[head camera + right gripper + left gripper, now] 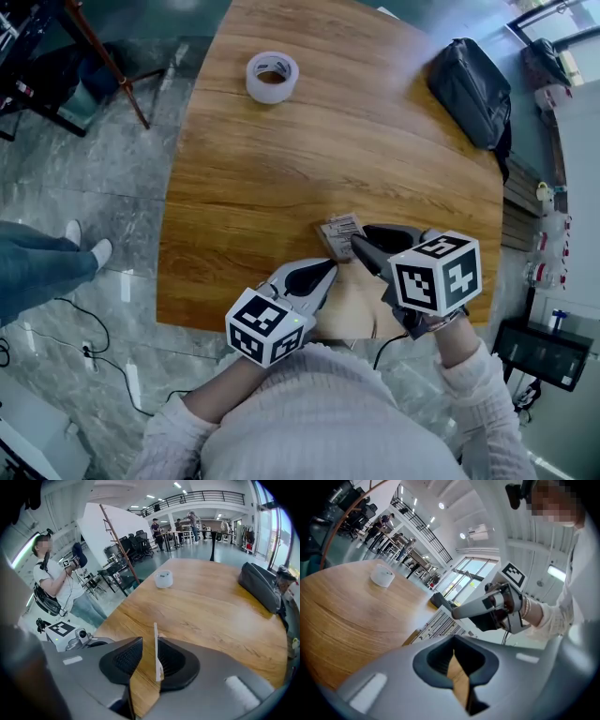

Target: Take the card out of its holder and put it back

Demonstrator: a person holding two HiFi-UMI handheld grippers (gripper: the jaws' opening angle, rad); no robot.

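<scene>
1. Jaws of the right gripper (149, 645) wide apart and clamped on nothing. The card (156, 654) stands edge-on and upright in the gap, close against the right-hand pad and clear of the left-hand pad (123, 660).
2. Jaws of the left gripper (454, 654) a narrow slit apart, with only table wood showing through and nothing between them.
3. Lower middle of the head view: tips of both grippers close together, the right one's at the card's (339, 231) lower right edge, the left one's just below it; cannot tell if they touch it.
4. Same view: card printed side up, low on the table (281, 169) near its lower edge. Cannot tell whether a holder is around it.
5. Marker cubes in the lower part of the frame, the left one (265, 325) low centre, the right one (437, 273) to its upper right.
6. Upper middle of the table: a tape roll (272, 77), well apart from the card.
7. Upper right of the table: a dark bag (472, 89) lying near the edge.
8. Left edge of the frame: a person (37, 267) in jeans, legs only, on the grey floor (112, 169).
</scene>
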